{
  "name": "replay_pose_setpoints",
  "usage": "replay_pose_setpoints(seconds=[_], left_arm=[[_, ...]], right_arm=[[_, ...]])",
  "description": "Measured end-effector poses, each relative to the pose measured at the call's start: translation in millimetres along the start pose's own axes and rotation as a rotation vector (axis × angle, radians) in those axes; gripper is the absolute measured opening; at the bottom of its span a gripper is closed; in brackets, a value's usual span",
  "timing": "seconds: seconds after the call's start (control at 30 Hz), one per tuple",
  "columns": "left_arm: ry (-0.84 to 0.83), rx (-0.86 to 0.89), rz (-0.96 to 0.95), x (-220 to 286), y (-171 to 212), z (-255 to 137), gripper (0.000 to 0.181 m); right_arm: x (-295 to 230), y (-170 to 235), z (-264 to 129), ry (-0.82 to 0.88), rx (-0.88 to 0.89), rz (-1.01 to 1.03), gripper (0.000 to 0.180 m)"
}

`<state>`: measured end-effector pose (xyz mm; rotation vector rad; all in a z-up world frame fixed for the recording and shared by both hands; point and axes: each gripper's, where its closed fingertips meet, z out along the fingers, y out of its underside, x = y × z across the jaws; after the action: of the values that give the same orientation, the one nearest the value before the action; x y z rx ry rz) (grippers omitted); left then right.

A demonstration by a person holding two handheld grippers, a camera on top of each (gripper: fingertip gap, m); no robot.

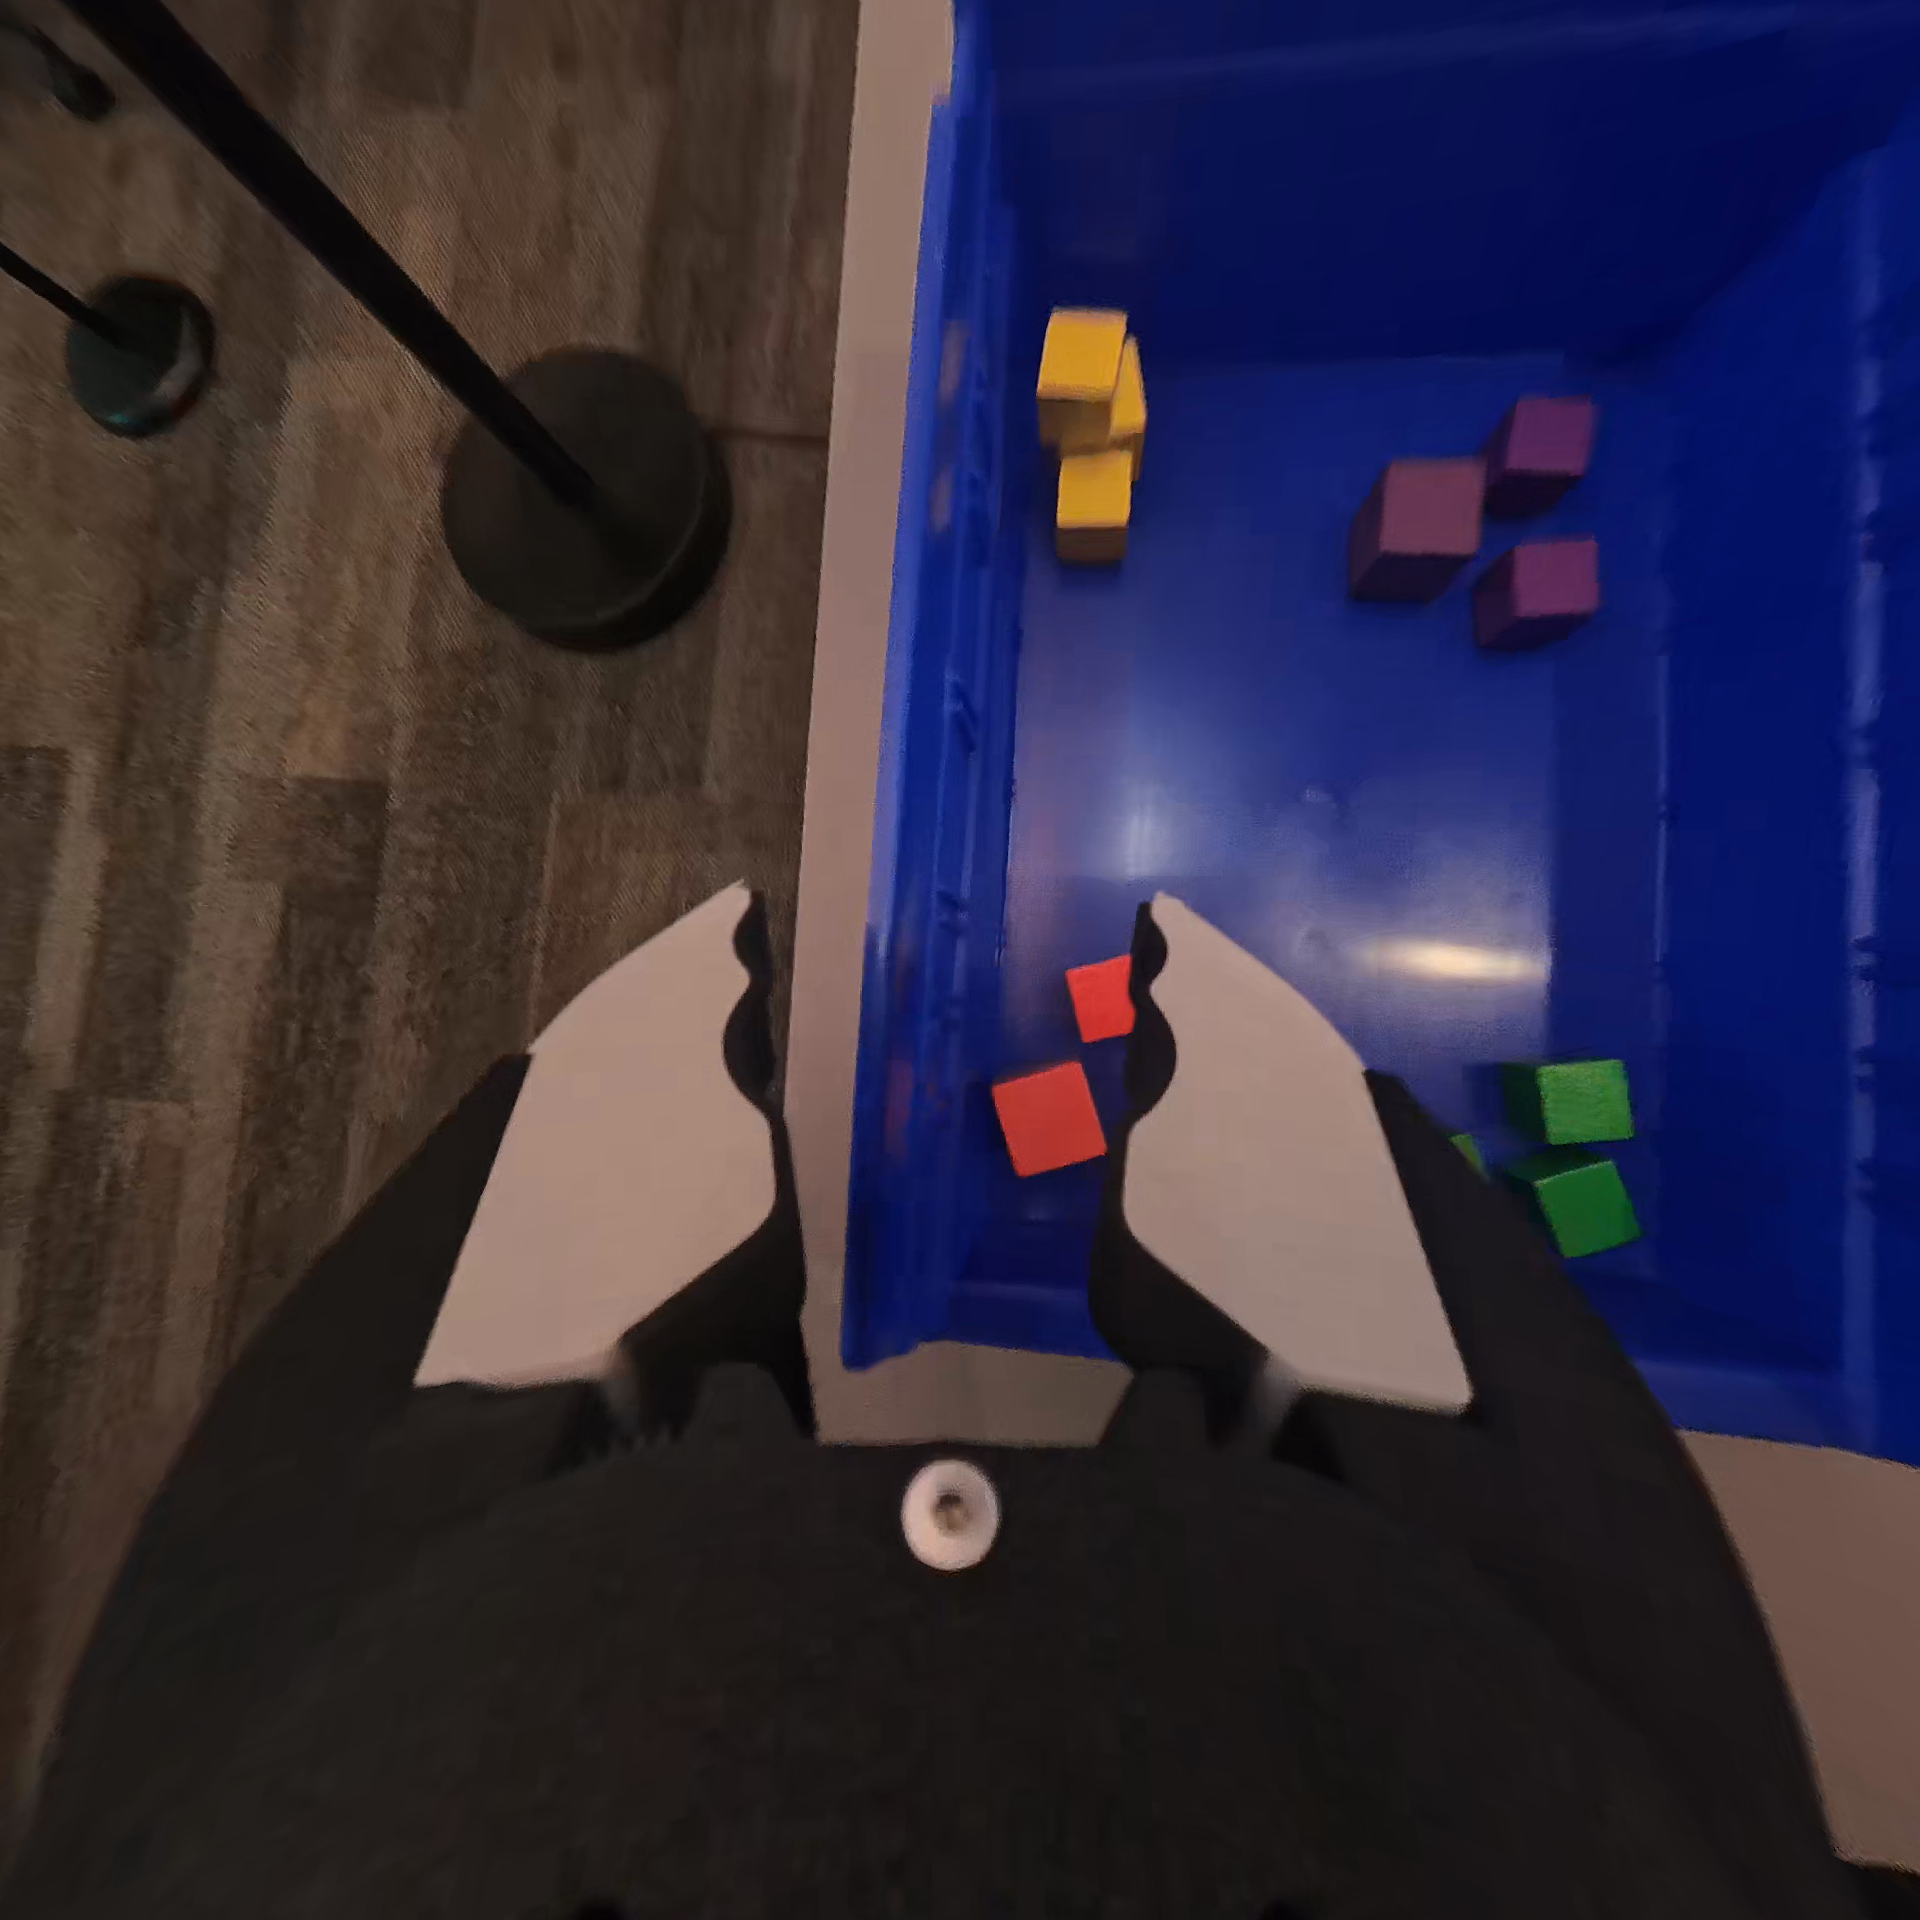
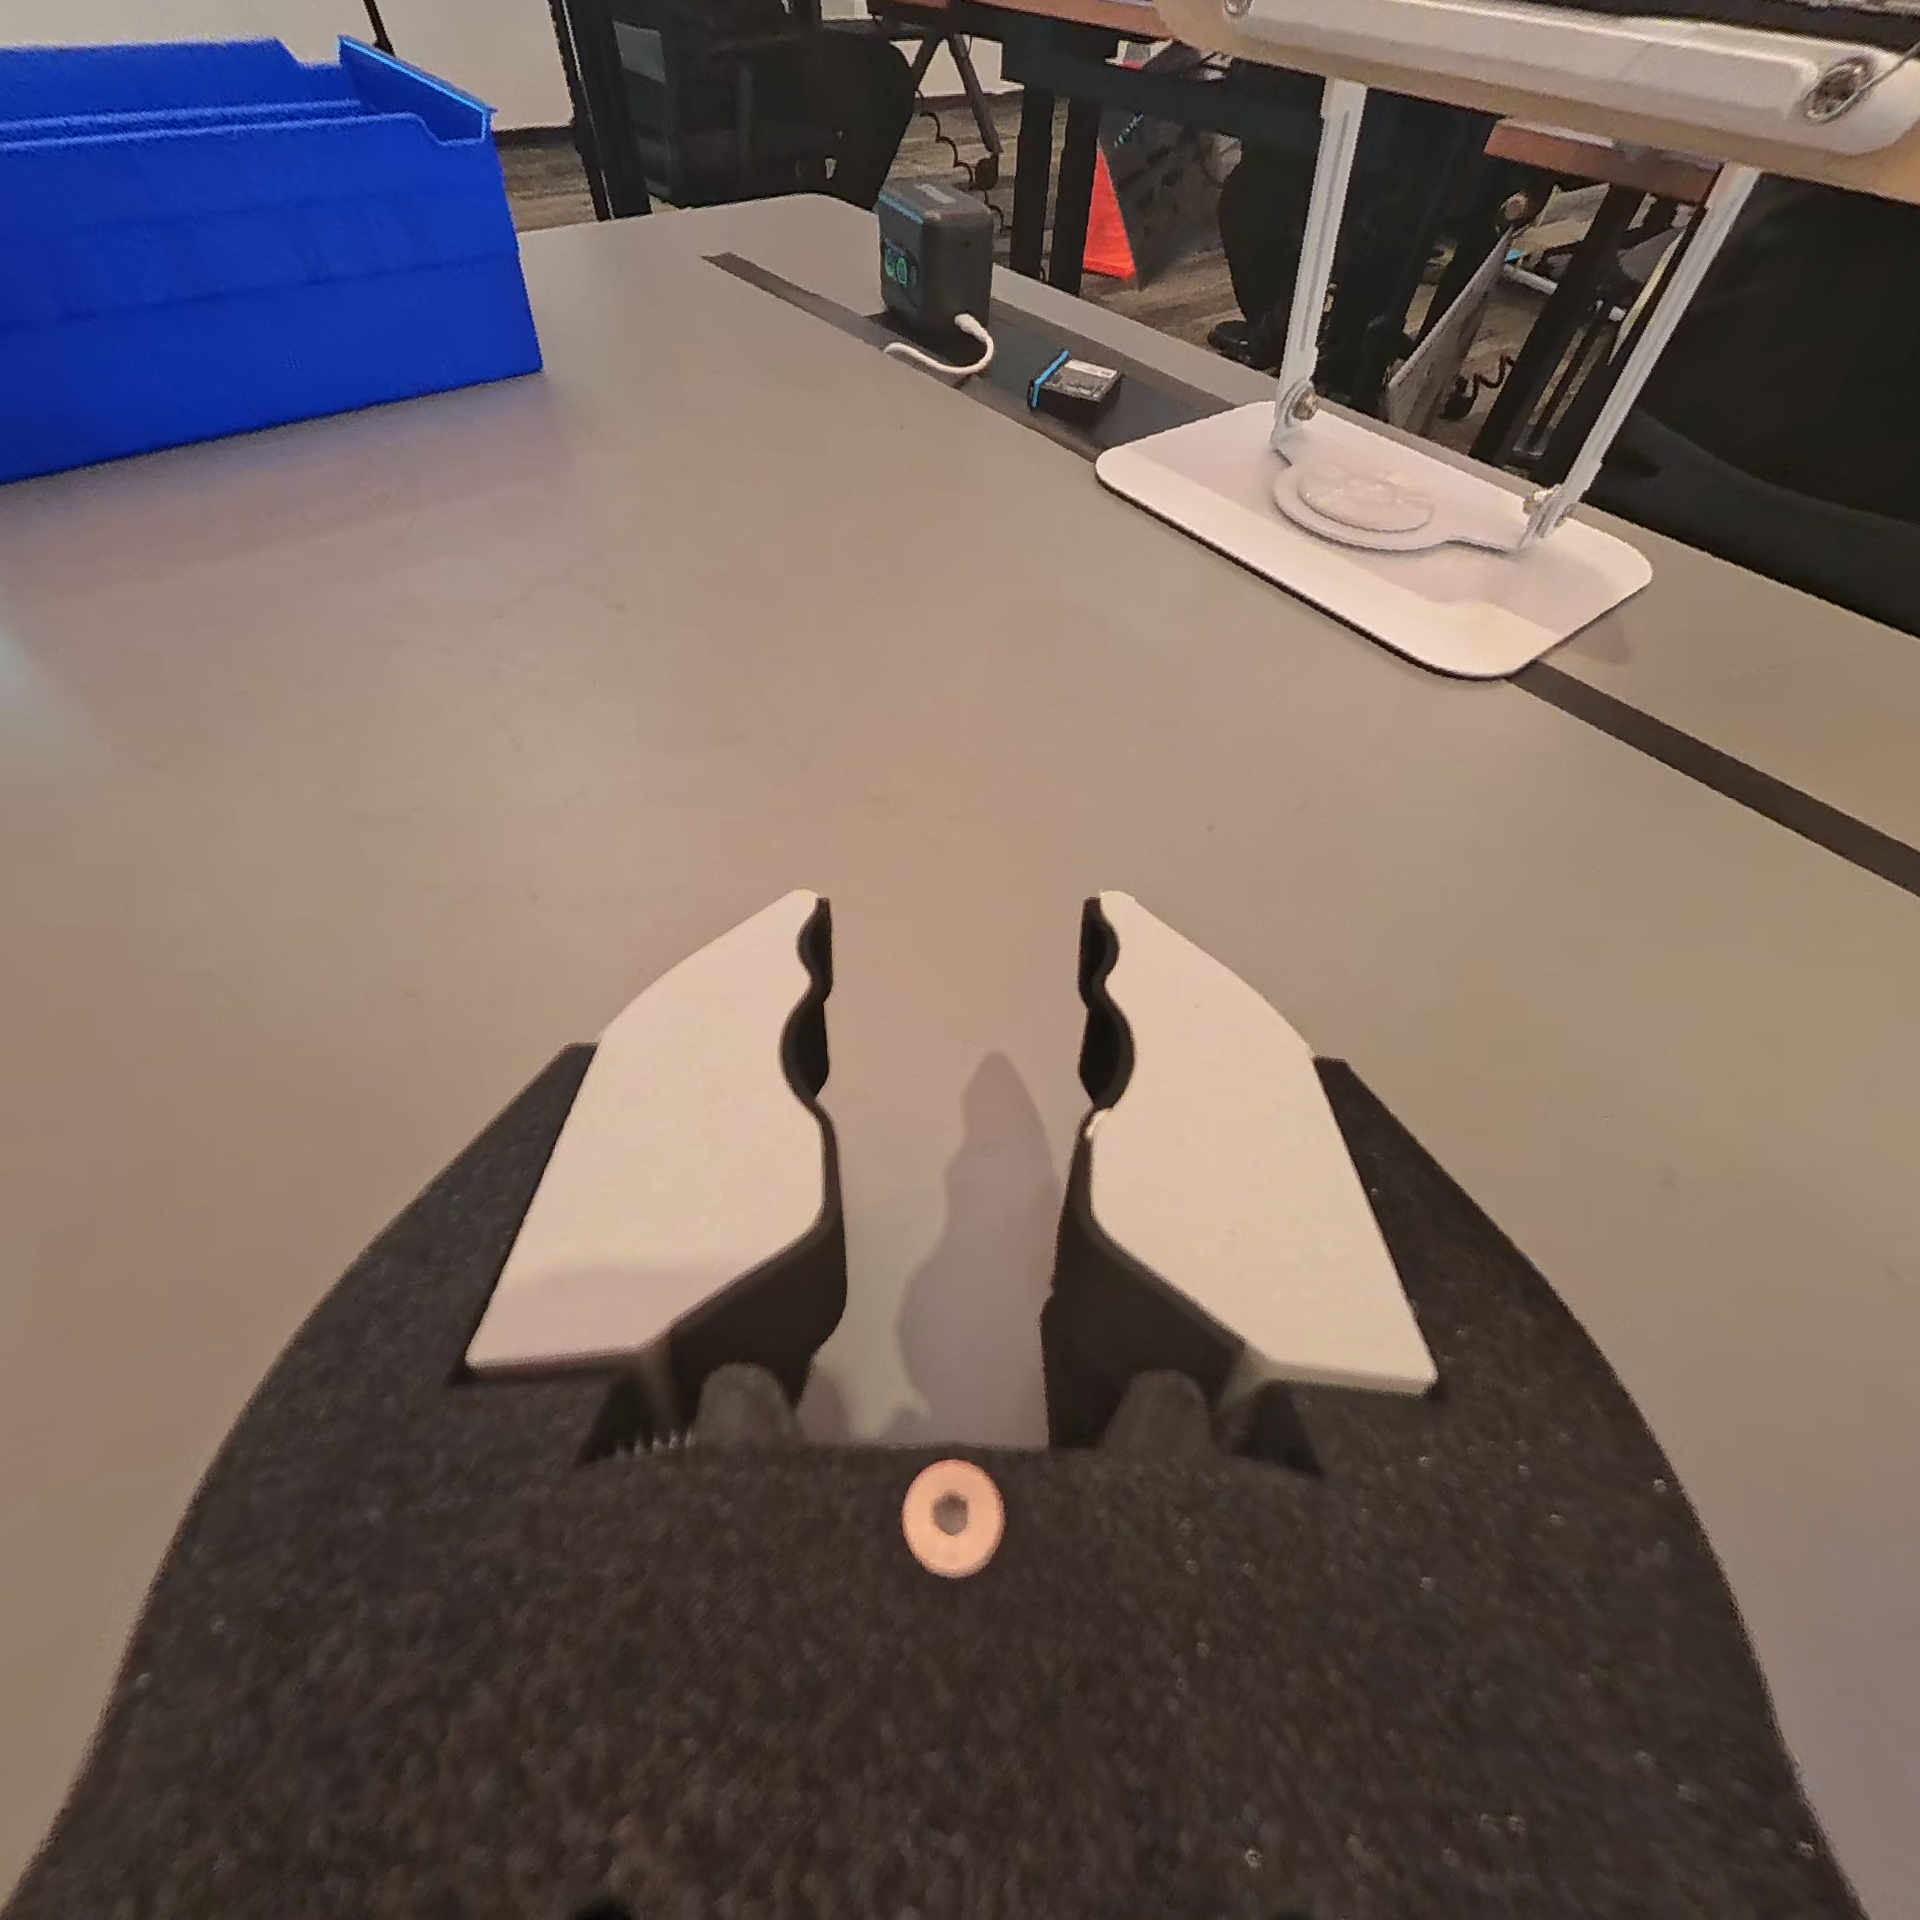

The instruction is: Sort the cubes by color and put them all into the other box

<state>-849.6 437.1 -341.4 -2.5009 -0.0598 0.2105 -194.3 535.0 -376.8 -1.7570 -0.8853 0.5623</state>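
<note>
Grey and smooth, the table (image 2: pixel 727 644) filled most of the right wrist view, with a glossy blue plastic box (image 2: pixel 239 260) at upper left and a white stand (image 2: pixel 1382 540) at upper right. Seen from above by the left wrist view, the box (image 1: pixel 1299 831) held matte cubes grouped by colour: purple (image 1: pixel 1418 525) upper right, yellow (image 1: pixel 1091 426) upper centre, green (image 1: pixel 1574 1153) lower right, red (image 1: pixel 1047 1117) at centre. Over its left wall the left gripper (image 1: pixel 951 914) stood apart, empty. The right gripper (image 2: pixel 956 914) stood apart, empty, over bare table.
</note>
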Motion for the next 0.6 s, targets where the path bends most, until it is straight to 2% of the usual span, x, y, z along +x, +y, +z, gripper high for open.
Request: replay_pose_setpoints(seconds=[0.13, 0.27, 0.37, 0.43, 0.53, 0.6], left_arm=[[0.039, 0.28, -0.007, 37, -36, -60, 0.063], [0.173, 0.5, 0.047, 120, -56, -122, 0.058], [0.236, 0.496, 0.109, 178, -46, -133, 0.059], [0.308, 0.486, 0.135, 212, -40, -132, 0.06], [0.409, 0.484, 0.159, 248, -37, -129, 0.061], [0.451, 0.477, 0.183, 262, -37, -124, 0.061]], right_arm=[[2, -1, -2, 0.02, -0.004, -0.015, 0.048], [10, -11, -14, 0.095, 0.012, -0.009, 0.055], [17, -25, -43, 0.196, -0.007, 0.008, 0.062], [30, -33, -77, 0.312, -0.068, -0.029, 0.064], [63, -33, -140, 0.516, -0.224, -0.034, 0.069], [84, -13, -175, 0.59, -0.377, 0.02, 0.07]])
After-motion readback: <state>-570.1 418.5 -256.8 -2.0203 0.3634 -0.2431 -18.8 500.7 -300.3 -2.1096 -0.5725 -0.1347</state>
